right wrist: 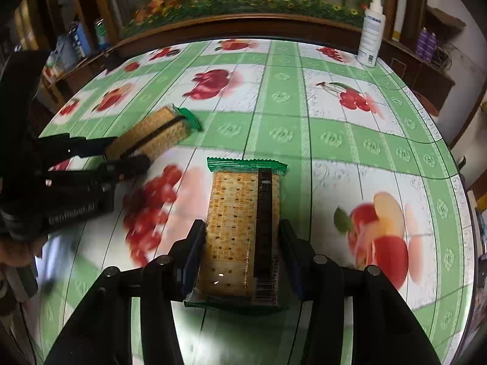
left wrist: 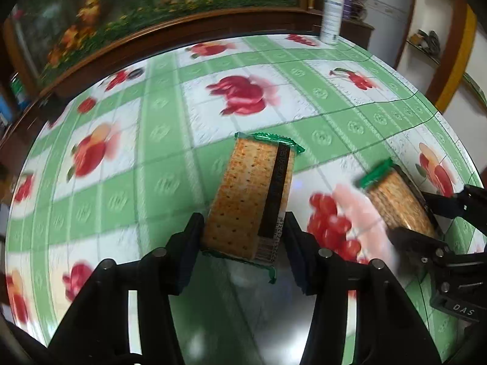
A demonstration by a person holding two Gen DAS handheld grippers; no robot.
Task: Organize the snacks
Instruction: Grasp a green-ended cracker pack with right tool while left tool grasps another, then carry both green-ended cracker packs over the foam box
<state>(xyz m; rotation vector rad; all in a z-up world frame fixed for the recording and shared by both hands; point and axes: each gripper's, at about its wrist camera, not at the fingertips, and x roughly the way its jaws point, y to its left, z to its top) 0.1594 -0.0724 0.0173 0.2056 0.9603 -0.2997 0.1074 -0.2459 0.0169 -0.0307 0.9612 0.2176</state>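
Two cracker packs clamped: left gripper (left wrist: 243, 237) grips left pack (left wrist: 252, 194), right gripper (right wrist: 242, 252) right pack (right wrist: 240, 228). Lifted, probably; placement pending.

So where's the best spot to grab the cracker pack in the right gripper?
Across its two long sides, near the barcode end, coming from above and behind. The cracker pack is long, narrow and lies flat, so its width fits between the fingers. The right gripper already pinches it that way.

Your cracker packs (left wrist: 252, 194) (right wrist: 240, 228): glossy clear film | tablecloth (right wrist: 304, 140): shiny embossed vinyl | your grippers (left wrist: 243, 243) (right wrist: 240, 252): matt black plastic
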